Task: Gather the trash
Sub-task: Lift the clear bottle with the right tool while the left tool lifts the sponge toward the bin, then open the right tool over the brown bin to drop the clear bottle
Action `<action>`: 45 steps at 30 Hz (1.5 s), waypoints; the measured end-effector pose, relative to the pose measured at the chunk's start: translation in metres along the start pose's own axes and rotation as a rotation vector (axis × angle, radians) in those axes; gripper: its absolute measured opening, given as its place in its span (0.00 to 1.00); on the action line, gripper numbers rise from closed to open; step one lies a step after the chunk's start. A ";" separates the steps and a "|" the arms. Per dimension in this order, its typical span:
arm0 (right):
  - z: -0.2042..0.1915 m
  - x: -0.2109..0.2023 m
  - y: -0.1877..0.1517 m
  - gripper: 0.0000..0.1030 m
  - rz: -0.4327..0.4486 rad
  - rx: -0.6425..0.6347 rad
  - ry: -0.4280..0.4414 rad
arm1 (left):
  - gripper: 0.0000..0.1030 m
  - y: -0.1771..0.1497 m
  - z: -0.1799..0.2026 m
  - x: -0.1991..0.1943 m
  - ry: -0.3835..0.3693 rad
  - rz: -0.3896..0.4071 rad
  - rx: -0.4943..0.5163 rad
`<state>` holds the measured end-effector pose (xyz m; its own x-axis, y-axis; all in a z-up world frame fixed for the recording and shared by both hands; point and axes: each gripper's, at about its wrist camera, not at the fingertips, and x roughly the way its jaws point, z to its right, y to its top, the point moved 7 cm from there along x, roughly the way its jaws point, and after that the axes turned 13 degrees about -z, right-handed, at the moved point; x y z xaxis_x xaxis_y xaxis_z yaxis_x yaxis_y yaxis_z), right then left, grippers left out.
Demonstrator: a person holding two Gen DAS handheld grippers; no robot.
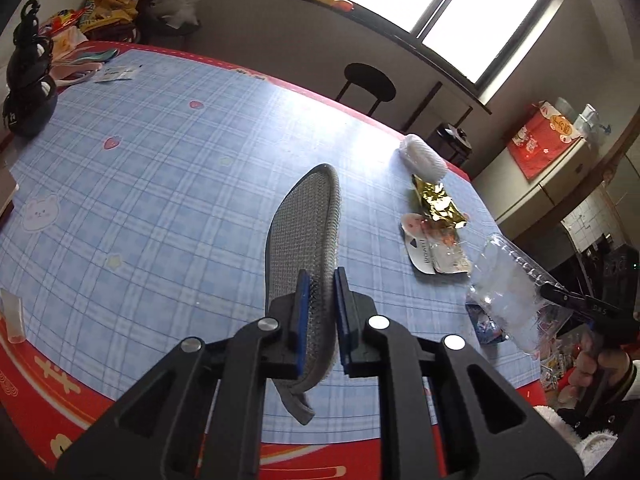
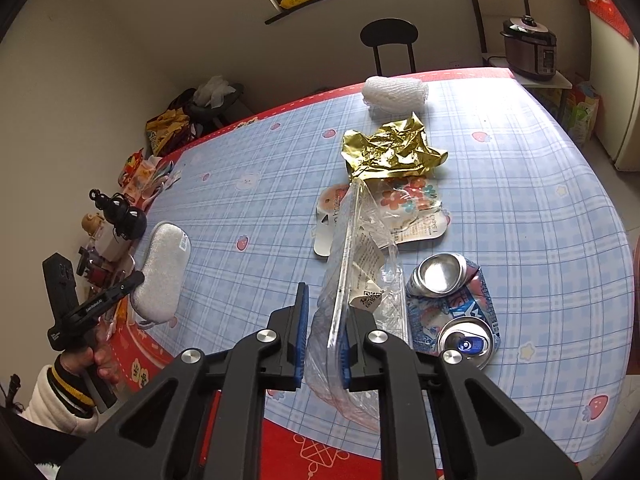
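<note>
My left gripper [image 1: 320,276] is shut on a grey mesh insole [image 1: 304,216], which stands on edge above the blue checked tablecloth [image 1: 160,184]. The right wrist view shows that insole [image 2: 164,264] at the left, lifted off the table. My right gripper [image 2: 324,304] is shut on a clear plastic package [image 2: 352,248], which rises from its jaws. That package [image 1: 508,280] also shows at the right of the left wrist view. On the table lie a gold foil wrapper [image 2: 394,152], a white printed packet [image 2: 404,208], a crushed can [image 2: 452,308] and a white foam net [image 2: 394,88].
A black gourd ornament [image 1: 28,80] and piled bags stand at the table's far left. A black chair [image 2: 390,36] sits beyond the far edge, a cooker [image 2: 530,46] on a stand at the right. The tablecloth has a red border [image 2: 320,452] along the near edge.
</note>
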<state>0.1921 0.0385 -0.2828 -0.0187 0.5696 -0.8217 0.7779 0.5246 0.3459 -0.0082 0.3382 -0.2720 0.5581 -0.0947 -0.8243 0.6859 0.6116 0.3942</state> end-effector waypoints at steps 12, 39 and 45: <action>0.010 -0.061 -0.003 0.14 0.145 0.023 0.017 | 0.15 0.021 0.116 -0.018 -0.133 0.053 0.199; 0.306 -0.266 -0.079 0.14 0.463 0.436 -0.202 | 0.15 0.007 0.409 0.040 -0.291 0.016 0.520; 0.374 -0.278 -0.086 0.14 0.444 0.489 -0.252 | 0.15 -0.002 0.439 0.057 -0.268 0.010 0.519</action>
<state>0.3652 -0.4023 -0.2536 0.4657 0.4686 -0.7507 0.8725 -0.1013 0.4780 0.2270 -0.0135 -0.1411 0.6184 -0.3279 -0.7142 0.7810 0.1555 0.6048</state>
